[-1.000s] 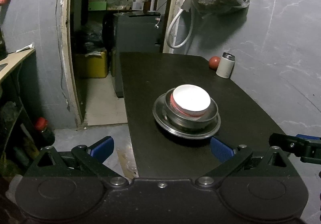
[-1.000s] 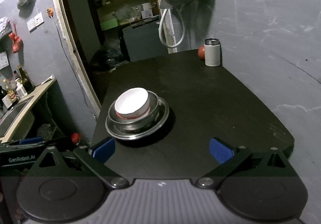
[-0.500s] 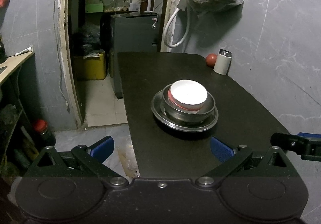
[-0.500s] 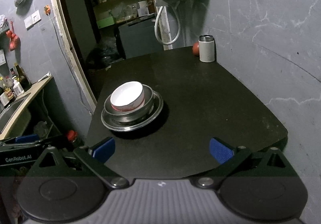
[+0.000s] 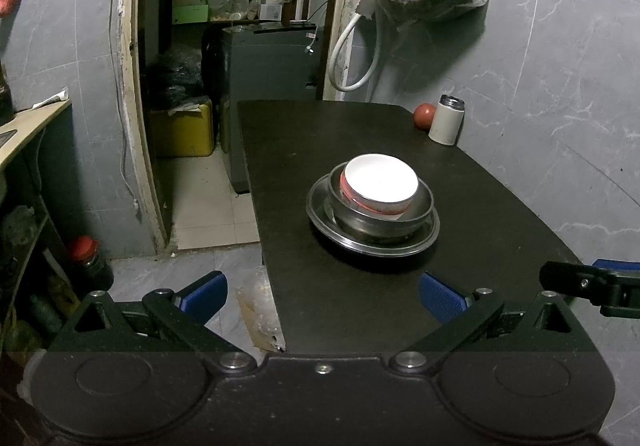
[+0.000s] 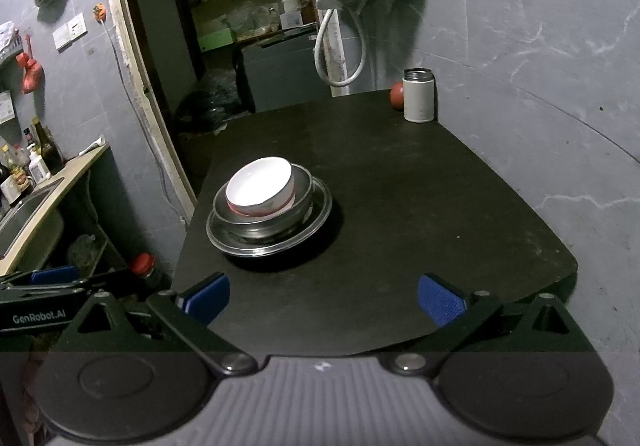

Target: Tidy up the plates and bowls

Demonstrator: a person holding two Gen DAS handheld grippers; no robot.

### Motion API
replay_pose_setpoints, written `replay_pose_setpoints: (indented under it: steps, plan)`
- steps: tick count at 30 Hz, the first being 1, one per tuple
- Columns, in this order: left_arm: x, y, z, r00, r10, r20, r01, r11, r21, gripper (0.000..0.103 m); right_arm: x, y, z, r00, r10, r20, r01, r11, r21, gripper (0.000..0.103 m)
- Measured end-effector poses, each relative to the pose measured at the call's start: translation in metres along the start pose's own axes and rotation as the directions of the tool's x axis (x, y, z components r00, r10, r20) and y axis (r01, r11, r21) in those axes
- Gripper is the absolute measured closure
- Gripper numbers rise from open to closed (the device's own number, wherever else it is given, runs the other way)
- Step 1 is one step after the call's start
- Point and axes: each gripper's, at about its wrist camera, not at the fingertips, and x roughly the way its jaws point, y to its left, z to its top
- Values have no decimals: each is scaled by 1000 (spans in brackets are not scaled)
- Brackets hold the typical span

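White bowl (image 5: 380,186) nested in steel bowl (image 5: 420,212) on steel plate (image 5: 320,214), stacked mid black table (image 5: 480,186). Left gripper (image 5: 322,292) and right gripper (image 6: 322,294) both spread wide, empty, hovering at the near table edge. White canister (image 6: 418,96) and red ball (image 6: 397,96) sit at the far corner.

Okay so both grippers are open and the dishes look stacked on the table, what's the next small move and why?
Probably none on the stack beyond backing the grippers away. The white bowl already sits, slightly tilted, in the metal bowl, which sits on the metal plate. The left gripper and right gripper are both open, empty and short of the stack, so it looks finished.
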Motion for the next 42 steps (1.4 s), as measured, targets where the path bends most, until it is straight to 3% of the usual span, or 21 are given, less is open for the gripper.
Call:
replay_pose_setpoints:
  steps: [42]
  plan:
    - [-5, -4, 0, 1000, 3, 12, -3, 999, 33, 1, -3, -11, -2, 1000, 18, 14, -18, 1000, 4, 0]
